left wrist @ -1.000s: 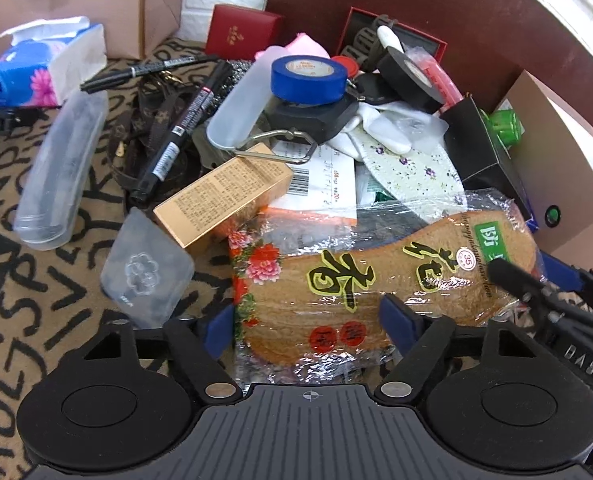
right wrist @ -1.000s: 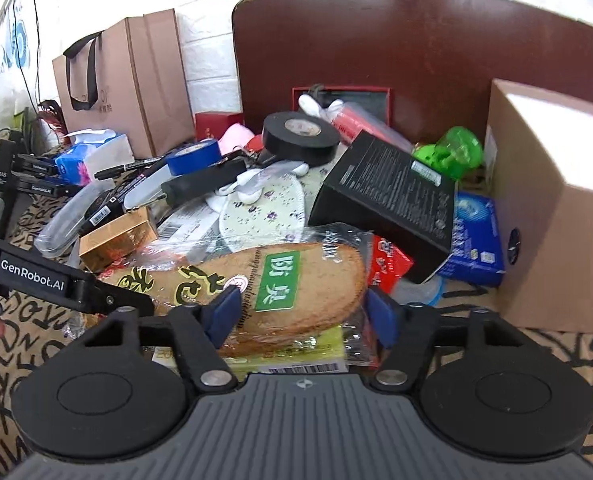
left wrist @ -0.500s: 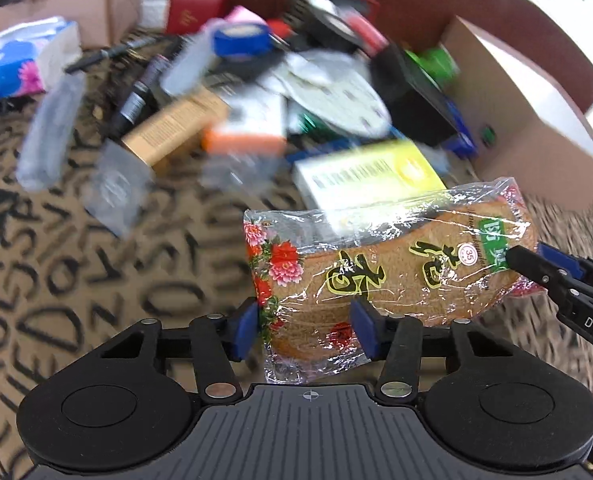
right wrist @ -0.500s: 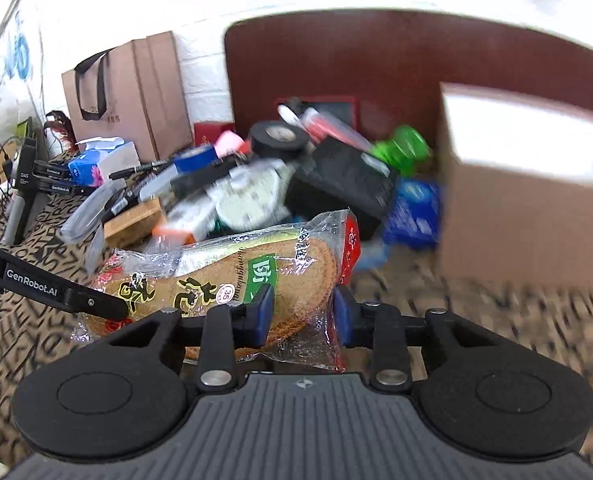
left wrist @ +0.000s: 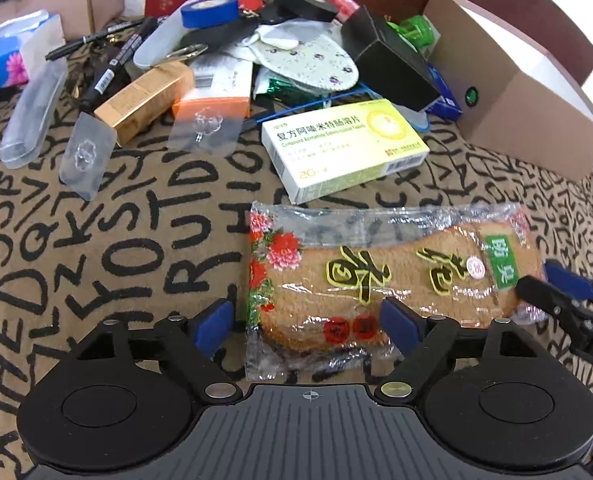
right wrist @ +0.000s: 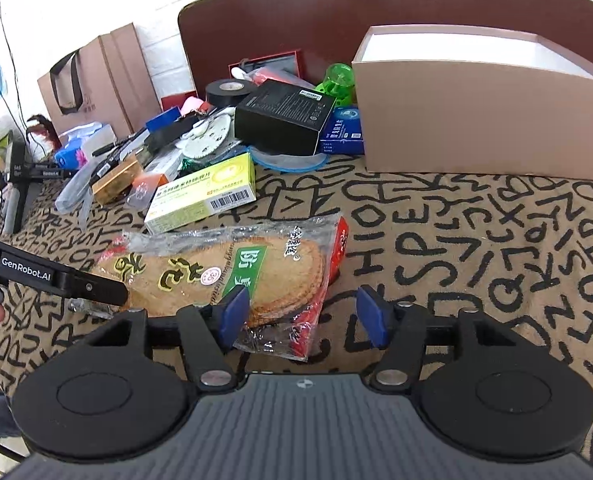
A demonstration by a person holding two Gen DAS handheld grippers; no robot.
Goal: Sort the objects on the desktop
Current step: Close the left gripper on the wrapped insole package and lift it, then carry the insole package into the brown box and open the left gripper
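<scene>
insole packet set down clear of the pile; both tongs released.

left gripper (left wrist: 308, 322) and right gripper (right wrist: 302, 316) just opened, pads off the insole packet (left wrist: 392, 276), flat on the lettered cloth (left wrist: 108, 240) beside the medicine box (left wrist: 344, 148); heap of clutter (left wrist: 232, 40) and cardboard box (right wrist: 484, 108) still unsorted.
</scene>
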